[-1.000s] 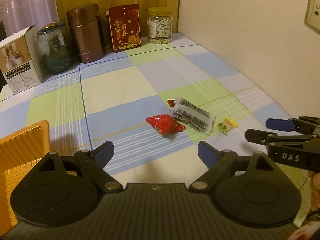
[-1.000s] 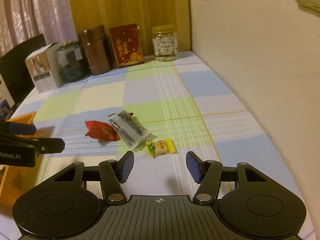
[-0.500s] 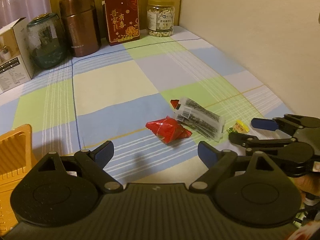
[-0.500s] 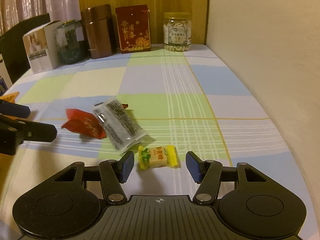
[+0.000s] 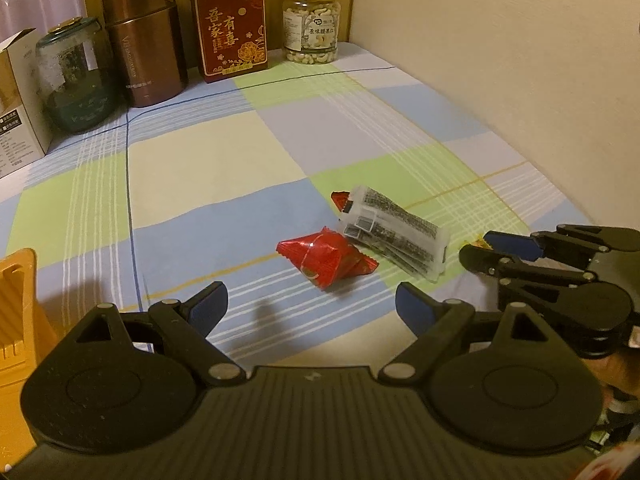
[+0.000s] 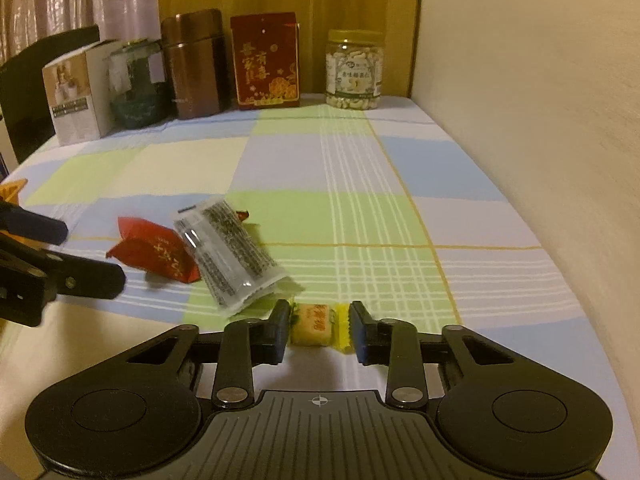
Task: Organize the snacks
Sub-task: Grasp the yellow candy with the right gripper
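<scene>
Snacks lying together on checked tablecloth (image 6: 360, 168), mid-table, all placed here rel. to clear packet w/ dark print (image 6: 228, 252).

Biggest first: tablecloth, covering whole table up to cream wall on right. Orange basket (image 5: 18, 308) well left of clear packet, at table edge, only partly in view. Row of containers far behind clear packet, along back edge: white carton (image 6: 76, 96), green glass jar (image 6: 136, 84), brown canister (image 6: 196, 64), red box w/ gold characters (image 6: 266, 66), nut jar w/ yellow lid (image 6: 354, 70).

Left gripper (image 5: 310, 306) near clear packet, on its near-left side; jaws wide apart, nothing between, no contact w/ any snack.

Right gripper (image 6: 318, 326) just right of clear packet's near end; jaws just closed in, now clamped on yellow candy (image 6: 316, 324), pads pressing both wrapper ends.

Clear packet itself: flat on cloth, lying diagonal. Red wrapped snack (image 5: 326, 258) touching its left side, seems partly tucked under. Small red piece (image 5: 340, 200) peeking out at packet's far end; cannot tell what it is. Yellow candy smallest, just beside packet's near right corner, resting on cloth.
</scene>
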The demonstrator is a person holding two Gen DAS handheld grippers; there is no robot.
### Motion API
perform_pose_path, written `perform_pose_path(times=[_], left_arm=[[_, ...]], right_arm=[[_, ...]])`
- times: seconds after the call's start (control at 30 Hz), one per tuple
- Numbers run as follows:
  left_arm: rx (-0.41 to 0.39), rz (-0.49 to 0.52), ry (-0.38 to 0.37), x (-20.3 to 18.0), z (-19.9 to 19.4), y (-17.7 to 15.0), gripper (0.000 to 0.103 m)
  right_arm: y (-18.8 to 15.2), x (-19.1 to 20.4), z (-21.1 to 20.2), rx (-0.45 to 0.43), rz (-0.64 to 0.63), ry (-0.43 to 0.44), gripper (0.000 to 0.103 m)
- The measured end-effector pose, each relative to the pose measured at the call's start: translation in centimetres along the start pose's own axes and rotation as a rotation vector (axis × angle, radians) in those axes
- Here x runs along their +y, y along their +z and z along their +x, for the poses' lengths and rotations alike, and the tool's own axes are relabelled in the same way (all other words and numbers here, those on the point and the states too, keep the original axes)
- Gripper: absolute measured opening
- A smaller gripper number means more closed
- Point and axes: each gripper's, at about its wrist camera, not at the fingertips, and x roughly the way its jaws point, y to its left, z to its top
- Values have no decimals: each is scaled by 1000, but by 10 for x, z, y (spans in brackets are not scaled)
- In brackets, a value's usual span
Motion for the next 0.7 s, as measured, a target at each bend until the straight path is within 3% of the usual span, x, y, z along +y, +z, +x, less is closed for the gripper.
perform_pose_path(times=[0.3,0.7], left_arm=[[-17,-20,-18,3,11,5,89],[-41,-28,-57,4,28,15,59]], right_arm=[[1,-1,-11,-24,30,-4,23],[-4,-8,-21,-19,75,-16,23]])
